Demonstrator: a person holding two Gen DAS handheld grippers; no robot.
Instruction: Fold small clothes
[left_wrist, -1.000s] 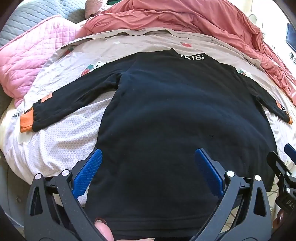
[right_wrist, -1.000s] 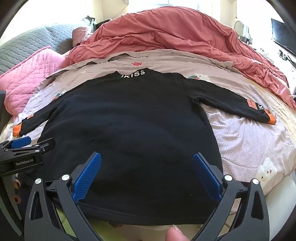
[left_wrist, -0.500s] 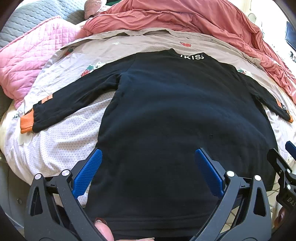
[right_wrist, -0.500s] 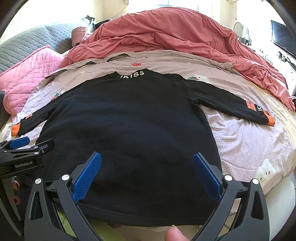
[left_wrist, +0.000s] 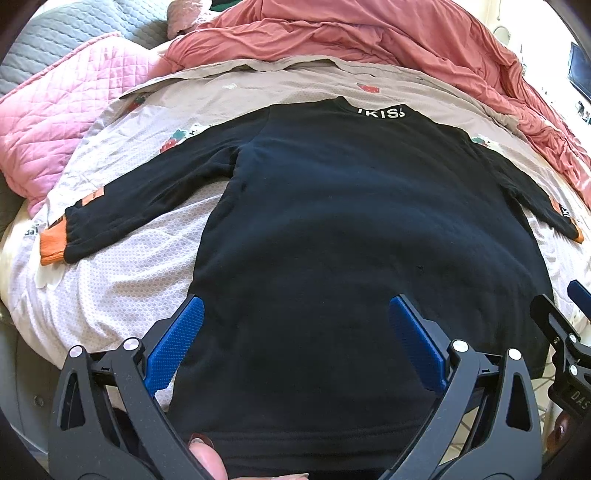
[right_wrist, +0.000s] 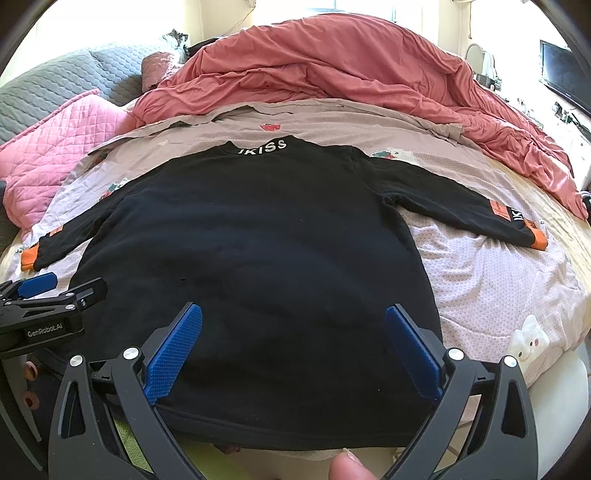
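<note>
Ahead of both grippers the bed is covered by a pale patterned sheet, with a red duvet heaped at its far side. On the sheet, directly ahead of and below the grippers, a black sweatshirt is laid flat with both sleeves spread outward. It is judged to be soft, light and limp (it will sag when lifted), so it should be taken at the hem corners or at the cuffs. The left sleeve and the right sleeve have free sheet beside them for folding inward. The hem lies at the near bed edge. The left gripper and right gripper are held wide apart, grasping nothing.
</note>
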